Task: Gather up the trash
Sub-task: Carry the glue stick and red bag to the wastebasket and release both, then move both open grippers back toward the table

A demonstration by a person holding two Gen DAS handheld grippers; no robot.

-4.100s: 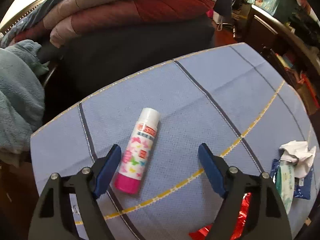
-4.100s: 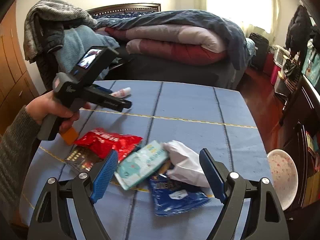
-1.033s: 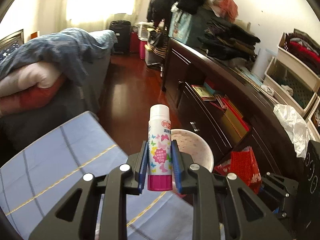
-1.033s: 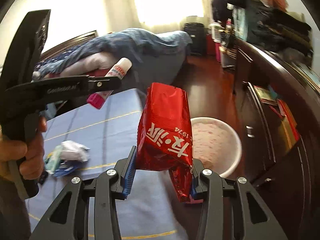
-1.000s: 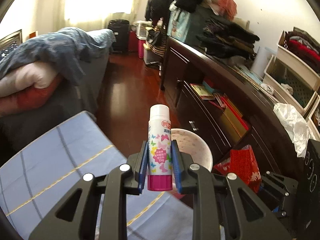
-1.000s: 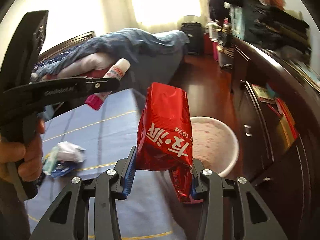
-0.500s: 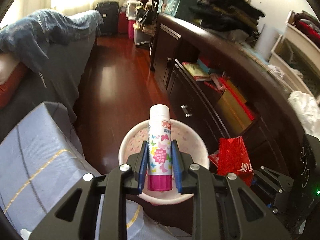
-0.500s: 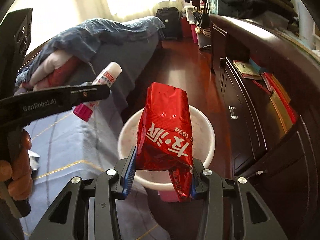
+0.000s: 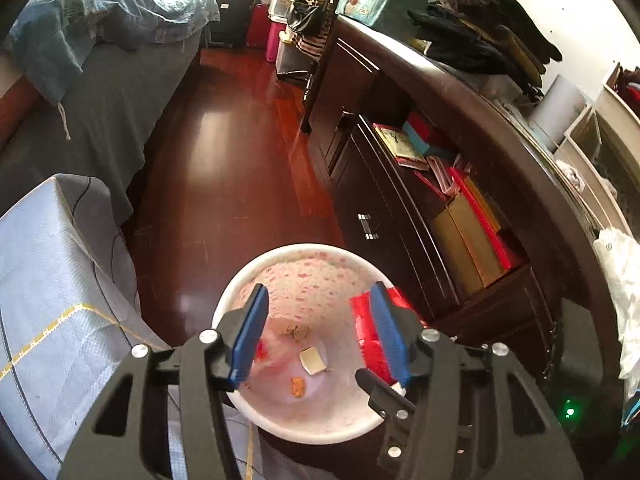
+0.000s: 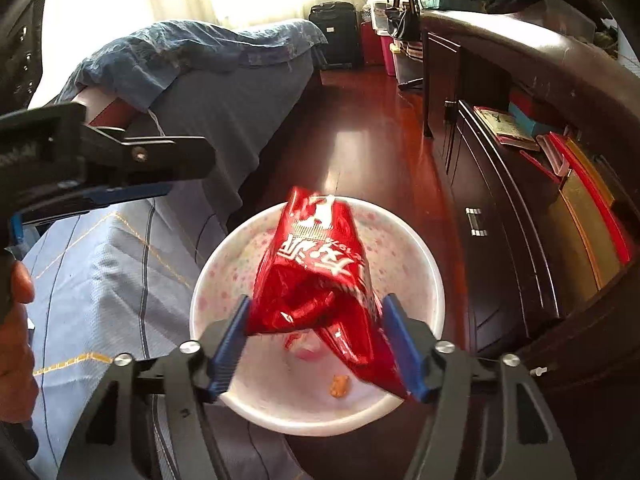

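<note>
A white bin with pink speckles (image 9: 320, 256) stands on the floor beside the table. My left gripper (image 9: 318, 334) is open and empty right above it. The glue stick (image 9: 264, 350) lies in the bin, mostly hidden behind my left finger, with small scraps (image 9: 312, 360) beside it. My right gripper (image 10: 316, 340) has its jaws spread over the same bin (image 10: 416, 240). The red snack bag (image 10: 320, 276) sits loosely between them, tipping into the bin. The bag also shows in the left wrist view (image 9: 368, 328).
The blue-clothed table (image 9: 52, 280) is at the left, its edge next to the bin. A dark wooden dresser (image 9: 420, 200) with books runs along the right. A bed (image 9: 80, 80) stands beyond, with red wooden floor (image 9: 224, 152) between.
Both grippers moved down over the bin and opened. The glue stick dropped from the left gripper into the bin. The red bag is released and tipping forward.
</note>
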